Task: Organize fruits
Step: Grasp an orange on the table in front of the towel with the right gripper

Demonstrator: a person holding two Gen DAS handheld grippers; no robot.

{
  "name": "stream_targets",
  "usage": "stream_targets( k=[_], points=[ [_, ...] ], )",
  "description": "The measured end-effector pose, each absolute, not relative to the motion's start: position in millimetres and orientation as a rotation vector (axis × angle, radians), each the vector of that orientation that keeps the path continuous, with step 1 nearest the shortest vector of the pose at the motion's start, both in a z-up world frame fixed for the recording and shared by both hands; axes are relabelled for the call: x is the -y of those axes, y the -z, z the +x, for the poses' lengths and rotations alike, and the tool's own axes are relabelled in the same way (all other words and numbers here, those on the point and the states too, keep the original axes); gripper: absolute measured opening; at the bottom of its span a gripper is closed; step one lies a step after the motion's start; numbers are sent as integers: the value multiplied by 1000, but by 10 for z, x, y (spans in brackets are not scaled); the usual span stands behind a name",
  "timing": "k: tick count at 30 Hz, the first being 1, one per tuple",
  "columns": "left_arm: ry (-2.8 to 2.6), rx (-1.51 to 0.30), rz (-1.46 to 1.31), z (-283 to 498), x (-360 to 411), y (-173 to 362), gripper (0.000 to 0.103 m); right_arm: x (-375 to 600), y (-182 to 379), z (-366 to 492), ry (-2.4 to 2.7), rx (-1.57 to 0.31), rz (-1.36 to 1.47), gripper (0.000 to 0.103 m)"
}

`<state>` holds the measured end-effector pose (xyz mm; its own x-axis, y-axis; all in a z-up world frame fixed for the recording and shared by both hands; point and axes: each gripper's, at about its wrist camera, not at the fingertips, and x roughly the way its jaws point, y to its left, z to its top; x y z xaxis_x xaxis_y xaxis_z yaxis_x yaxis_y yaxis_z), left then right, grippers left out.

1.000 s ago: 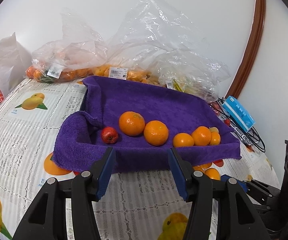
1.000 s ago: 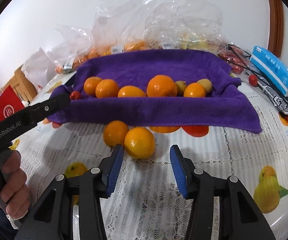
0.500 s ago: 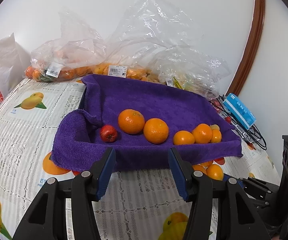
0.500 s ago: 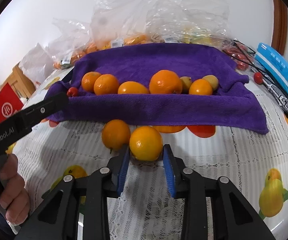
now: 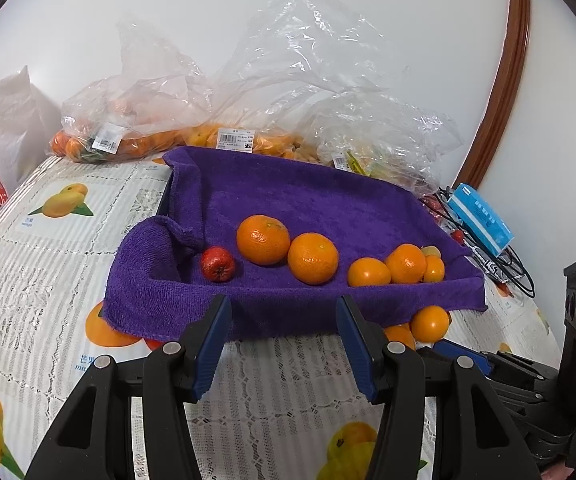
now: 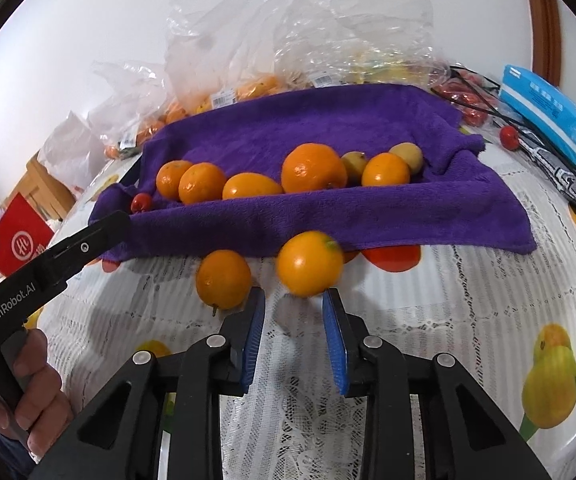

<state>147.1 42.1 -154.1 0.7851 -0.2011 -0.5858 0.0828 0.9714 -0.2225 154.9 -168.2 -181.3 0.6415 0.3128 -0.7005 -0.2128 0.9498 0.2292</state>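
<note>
A purple towel [image 5: 319,204] lines a tray and holds several oranges, among them a large one [image 5: 263,239], and a small red fruit [image 5: 217,263]. My left gripper [image 5: 284,312] is open and empty in front of the towel. In the right wrist view the towel [image 6: 327,136] holds several oranges and two yellowish fruits. My right gripper [image 6: 293,300] is partly closed, with an orange [image 6: 309,268] blurred just beyond its fingertips and not held. A second loose orange [image 6: 224,278] lies to its left on the tablecloth. The two loose oranges also show in the left wrist view [image 5: 429,322].
Clear plastic bags of fruit [image 5: 224,136] lie behind the towel against the wall. A blue box [image 6: 547,114] and black cables [image 6: 559,176] sit at the right. A red sign [image 6: 18,240] is at the left. The tablecloth [image 6: 427,320] has printed fruit.
My right gripper closed around the loose orange, and the orange now sits blurred ahead of the fingertips, out of the jaws. The left gripper has barely moved.
</note>
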Motion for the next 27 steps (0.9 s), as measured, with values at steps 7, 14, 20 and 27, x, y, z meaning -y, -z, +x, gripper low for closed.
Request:
stream_targets(
  k=[7,14,20,27],
  points=[
    [150,-660,-204,1482,-442,1551,52,1680,1819,1674,-301,-826,135,35],
    [147,-680,-232,1526,-479,1579,52,1708,1820,1608,-292,-831,98,39],
    [150,-683,-227,1545,-461,1579,52,1953,1836,1574,-241,-828,129,41],
    [160,-684,-206,1547,-408,1581,52,1894,1818,1796,-249,-826,108,41]
  ],
)
